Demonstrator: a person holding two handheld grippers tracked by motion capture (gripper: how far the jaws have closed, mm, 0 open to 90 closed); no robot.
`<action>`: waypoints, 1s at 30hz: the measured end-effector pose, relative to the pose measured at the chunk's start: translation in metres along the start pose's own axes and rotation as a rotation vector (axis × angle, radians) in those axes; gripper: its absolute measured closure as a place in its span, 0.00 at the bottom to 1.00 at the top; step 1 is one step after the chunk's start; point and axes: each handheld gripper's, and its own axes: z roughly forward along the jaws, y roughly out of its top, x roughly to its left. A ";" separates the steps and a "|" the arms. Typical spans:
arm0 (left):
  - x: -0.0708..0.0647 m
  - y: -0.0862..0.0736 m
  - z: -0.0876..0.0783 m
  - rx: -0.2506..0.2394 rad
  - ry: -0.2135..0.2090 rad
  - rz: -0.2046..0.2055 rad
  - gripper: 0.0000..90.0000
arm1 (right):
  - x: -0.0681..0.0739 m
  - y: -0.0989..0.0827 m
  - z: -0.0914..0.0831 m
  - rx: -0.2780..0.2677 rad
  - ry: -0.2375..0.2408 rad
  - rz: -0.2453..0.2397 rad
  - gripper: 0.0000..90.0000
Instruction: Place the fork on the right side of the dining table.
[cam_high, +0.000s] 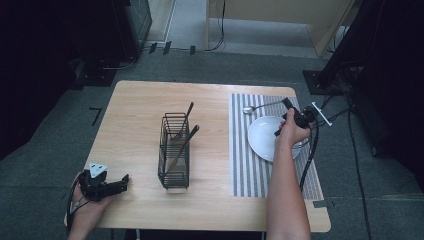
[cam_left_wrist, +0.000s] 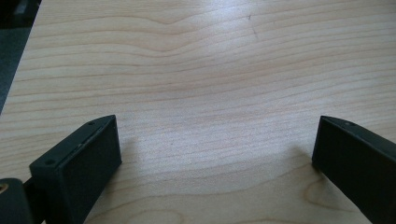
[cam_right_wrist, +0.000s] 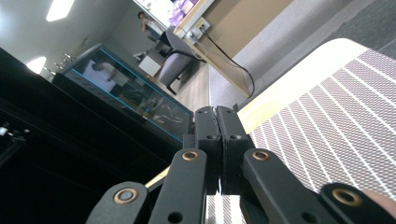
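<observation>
A spoon (cam_high: 248, 109) lies on the striped placemat (cam_high: 240, 150) behind a white plate (cam_high: 262, 137), its handle running right toward my right gripper (cam_high: 287, 103). That gripper hovers tilted over the plate's far edge. Its jaws press flat together in the right gripper view (cam_right_wrist: 217, 116), and I see nothing between them. A black wire rack (cam_high: 174, 152) stands mid-table with two dark-handled utensils (cam_high: 186, 140) leaning in it. My left gripper (cam_high: 124, 182) rests near the table's front left corner. It is open (cam_left_wrist: 215, 144), with bare wood between its jaws.
The wooden table (cam_high: 140, 115) has free room left of the rack. A cable (cam_high: 312, 150) trails from the right gripper across the mat's right side. Grey carpet, dark stands and wooden furniture surround the table.
</observation>
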 end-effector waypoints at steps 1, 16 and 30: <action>0.000 0.000 0.000 0.000 0.000 0.000 0.01 | 0.000 0.000 0.000 0.000 0.000 0.000 1.00; 0.000 0.000 0.000 0.000 0.000 0.000 0.01 | -0.014 -0.002 0.009 0.028 -0.136 -0.090 0.92; 0.000 0.000 0.000 0.000 0.000 0.000 0.01 | -0.025 0.001 0.012 0.127 -0.297 -0.256 0.83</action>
